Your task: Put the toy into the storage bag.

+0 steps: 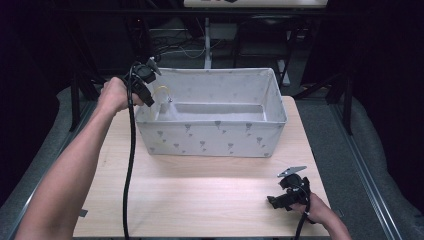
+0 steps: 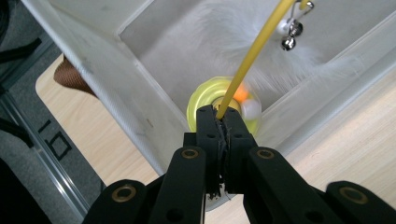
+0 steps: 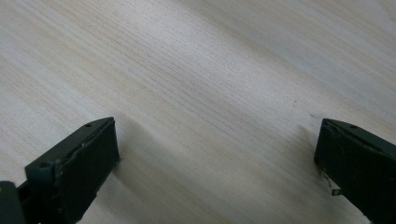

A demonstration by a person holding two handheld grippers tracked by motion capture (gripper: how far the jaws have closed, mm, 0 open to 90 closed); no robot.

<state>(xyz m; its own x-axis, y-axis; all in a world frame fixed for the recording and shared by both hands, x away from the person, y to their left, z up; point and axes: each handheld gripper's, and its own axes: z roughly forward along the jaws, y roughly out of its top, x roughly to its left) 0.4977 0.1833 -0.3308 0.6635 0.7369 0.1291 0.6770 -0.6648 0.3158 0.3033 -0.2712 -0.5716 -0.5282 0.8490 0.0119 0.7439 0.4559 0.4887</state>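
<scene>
Yellow wand (image 2: 252, 51) of a cat teaser toy: thin rod, clamped at its lower end between the fingers (image 2: 233, 135) of the left gripper (image 2: 223, 122). Fingers pressed together on the rod, no gap visible between them apart from the rod itself. In the left gripper view the wand runs up and to the right from the fingertips; near its far end hang small silver bells (image 2: 290, 36) and a spread of white feathers (image 2: 261, 70). Directly behind the fingertips sits a round yellow-green disc (image 2: 198, 100) with an orange spot and a white ball beside it; whether it is joined to the wand I cannot tell.

High view: the wand (image 1: 162, 92) shows as a yellow loop just inside the far left corner of the fabric bin (image 1: 210, 137), with the left gripper (image 1: 145, 82) held over that corner's rim. Bin is pale grey with a small printed pattern, open-topped, standing on the far half of the tabletop (image 1: 200, 190). Feathers and disc lie within the bin's interior, against its left wall.

Left hand (image 1: 114, 95) wraps the gripper body; the black cable (image 1: 131, 165) trails from it toward the near edge.

Right gripper (image 1: 290, 192): near right corner of the tabletop, well apart from the bin. Right gripper view shows its fingers (image 3: 79, 163) wide apart, nothing between them, bare light wood grain beneath.
</scene>
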